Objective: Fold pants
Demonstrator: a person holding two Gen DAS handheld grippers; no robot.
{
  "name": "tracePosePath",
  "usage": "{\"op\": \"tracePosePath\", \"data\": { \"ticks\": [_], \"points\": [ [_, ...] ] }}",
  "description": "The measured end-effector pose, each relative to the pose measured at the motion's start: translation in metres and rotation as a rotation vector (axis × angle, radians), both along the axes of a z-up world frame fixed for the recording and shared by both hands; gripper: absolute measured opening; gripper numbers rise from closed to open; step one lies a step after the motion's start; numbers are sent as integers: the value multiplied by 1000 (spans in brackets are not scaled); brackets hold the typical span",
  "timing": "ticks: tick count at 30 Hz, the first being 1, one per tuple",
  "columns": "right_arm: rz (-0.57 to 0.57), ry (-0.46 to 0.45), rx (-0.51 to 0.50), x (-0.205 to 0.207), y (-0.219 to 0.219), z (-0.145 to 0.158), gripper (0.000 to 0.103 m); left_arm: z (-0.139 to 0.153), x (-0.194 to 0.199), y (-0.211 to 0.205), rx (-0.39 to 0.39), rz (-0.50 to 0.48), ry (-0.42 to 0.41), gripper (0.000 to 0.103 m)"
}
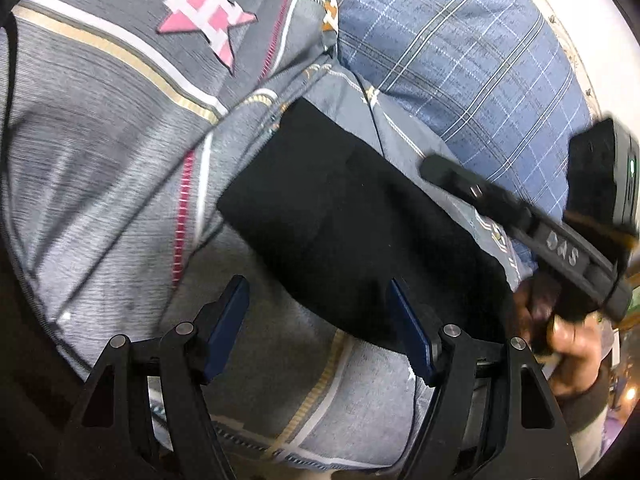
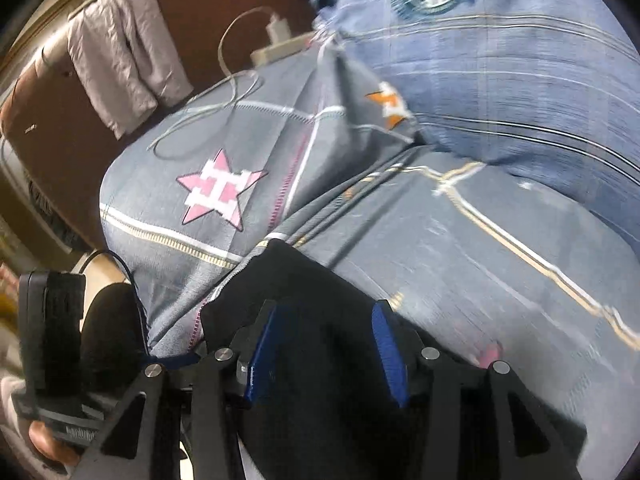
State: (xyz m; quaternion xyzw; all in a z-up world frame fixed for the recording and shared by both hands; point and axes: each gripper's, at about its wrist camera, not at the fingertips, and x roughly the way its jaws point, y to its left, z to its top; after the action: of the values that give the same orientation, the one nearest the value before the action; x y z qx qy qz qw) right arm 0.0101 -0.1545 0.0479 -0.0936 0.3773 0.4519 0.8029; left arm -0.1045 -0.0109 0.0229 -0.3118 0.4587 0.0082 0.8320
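Holding my left gripper (image 1: 318, 328) wide open, I see its blue pads (image 1: 228, 320) hang above the near edge of the folded black pants (image 1: 340, 232), gripping nothing. My right gripper (image 2: 326, 354) is also spread, its fingers (image 2: 386, 352) straddling the black cloth without closing on it; whether they touch it I cannot tell. The pants lie on a grey bedsheet (image 1: 100, 184) with a pink star (image 2: 220, 192), beside a blue plaid pillow (image 1: 472, 60); a white charger cable (image 2: 236, 76) and a brown headboard (image 2: 208, 12) sit beyond.
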Motion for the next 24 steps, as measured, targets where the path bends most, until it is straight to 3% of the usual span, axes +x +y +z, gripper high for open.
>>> {"op": "tracePosePath", "data": {
  "ticks": [6, 9, 14, 21, 23, 24],
  "points": [
    [99, 16, -76, 14, 37, -8, 47, -5, 6, 0, 8, 19, -8, 72],
    [135, 12, -110, 18, 52, -14, 48, -6, 9, -2, 7, 15, -19, 79],
    [182, 29, -153, 24, 70, -27, 52, -7, 13, -2, 5, 23, -34, 83],
    [146, 133, -90, 44, 77, -45, 55, -9, 19, -3, -17, 8, -62, 94],
    [134, 142, -59, 43, 73, -46, 43, -9, 22, -1, -39, -14, -93, 93],
    [135, 126, -47, 38, 69, -42, 35, -7, 23, 0, -57, -24, -107, 82]
  ]
}}
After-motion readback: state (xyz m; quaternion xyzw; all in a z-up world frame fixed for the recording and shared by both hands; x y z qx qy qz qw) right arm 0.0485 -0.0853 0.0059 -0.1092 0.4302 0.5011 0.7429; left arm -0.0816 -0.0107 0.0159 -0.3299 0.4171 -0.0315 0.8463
